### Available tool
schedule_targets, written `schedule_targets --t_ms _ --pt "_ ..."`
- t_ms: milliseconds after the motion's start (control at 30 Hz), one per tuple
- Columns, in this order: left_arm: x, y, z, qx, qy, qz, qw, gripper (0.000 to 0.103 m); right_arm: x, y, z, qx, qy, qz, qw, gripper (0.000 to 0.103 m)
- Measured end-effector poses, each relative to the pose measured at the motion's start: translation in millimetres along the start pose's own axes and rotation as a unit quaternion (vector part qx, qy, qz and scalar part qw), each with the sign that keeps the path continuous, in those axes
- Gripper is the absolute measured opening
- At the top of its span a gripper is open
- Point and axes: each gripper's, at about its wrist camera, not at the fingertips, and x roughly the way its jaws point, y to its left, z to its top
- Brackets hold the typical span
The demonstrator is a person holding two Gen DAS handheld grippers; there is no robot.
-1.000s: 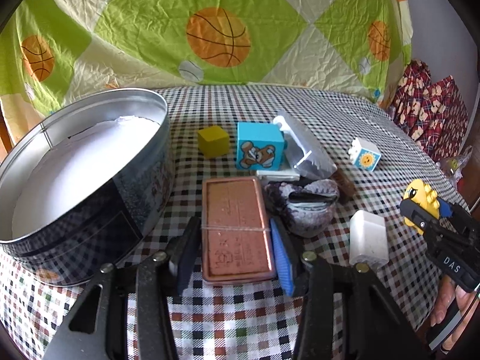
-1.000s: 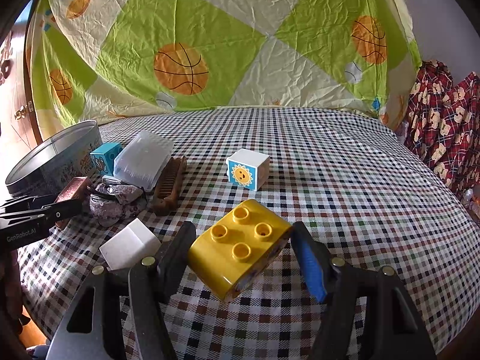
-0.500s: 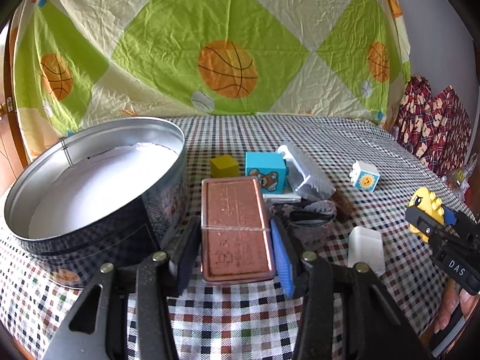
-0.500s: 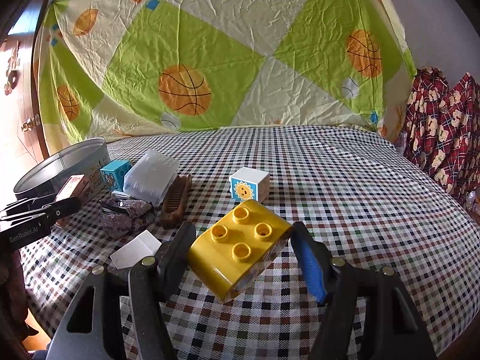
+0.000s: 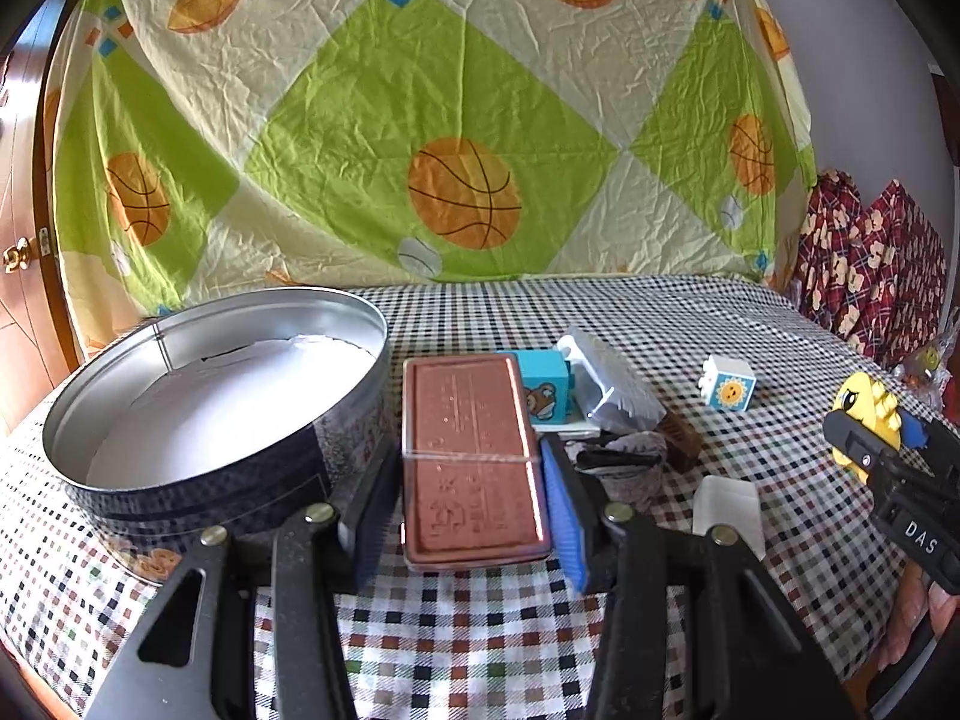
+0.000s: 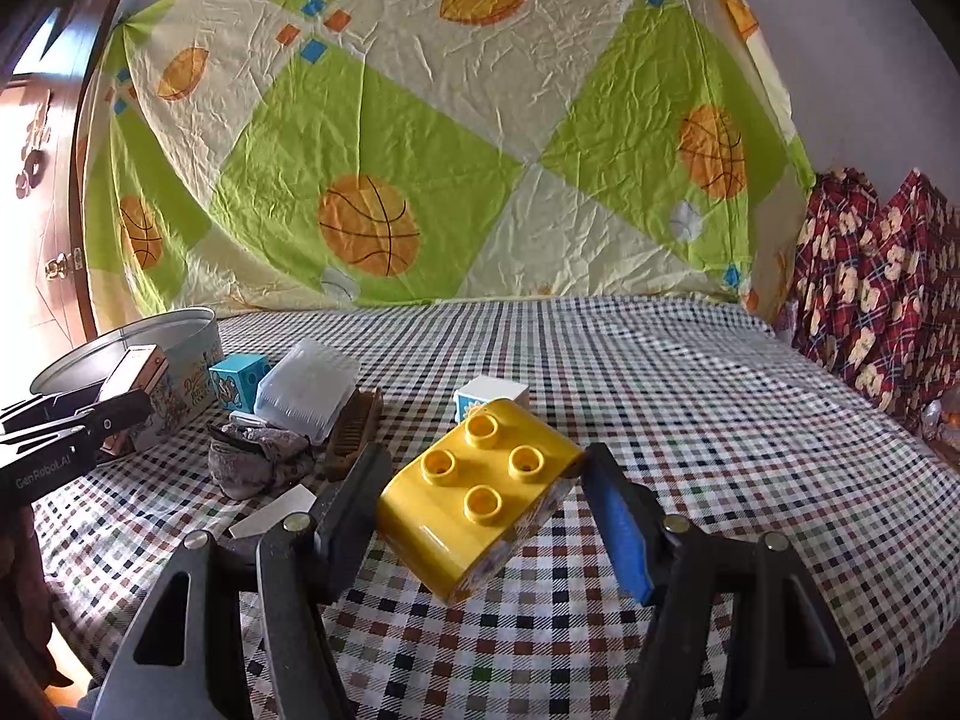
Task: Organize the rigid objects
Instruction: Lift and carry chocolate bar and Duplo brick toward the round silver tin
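My left gripper [image 5: 468, 498] is shut on a flat brown rectangular box [image 5: 471, 456] and holds it above the checkered cloth, just right of the round metal tin [image 5: 198, 468]. My right gripper [image 6: 480, 504] is shut on a yellow studded toy brick [image 6: 480, 498] and holds it raised over the cloth. The right gripper with the brick also shows at the right edge of the left wrist view [image 5: 870, 426]. The left gripper with the box shows at the left of the right wrist view [image 6: 78, 420].
On the cloth lie a blue bear block [image 5: 543, 387], a clear ribbed plastic box [image 5: 612, 384], a white sun block [image 5: 727, 383], a white block [image 5: 726, 507], a grey stone-like lump [image 6: 258, 459] and a brown comb [image 6: 354, 432]. A patterned sheet hangs behind.
Both grippers have risen with their loads. The brown box now stands higher beside the tin's rim, hiding the small yellow cube. The yellow brick now covers part of the sun block.
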Motion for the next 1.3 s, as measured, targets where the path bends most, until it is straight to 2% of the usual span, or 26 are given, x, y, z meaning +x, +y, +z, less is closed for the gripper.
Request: schedule_targets --t_ms 167,667,967,1300 --pt "-2.6 1.7 -0.5 -0.006 -0.009 0.0 0.9999 0.045 -8.4 3.1 -0.9 -0.008 -0.029 -0.011 0.999 0.068" --pt "-12.8 4.6 -4.0 -0.015 -0.035 0.0 0.9993 0.045 -20.7 14.4 10.1 -0.025 -0.069 -0.023 0.997 0.068" --pt "-19.0 9.0 -5.1 -0.024 -0.048 -0.006 0.9985 0.045 -15.8 24.6 16.6 -0.022 -0.073 0.001 0.997 0.068" --pt "-27.4 19.4 -6.9 -0.023 -0.068 0.012 0.9973 0.045 -9.3 48.4 18.8 -0.031 -0.071 0.027 0.997 0.068"
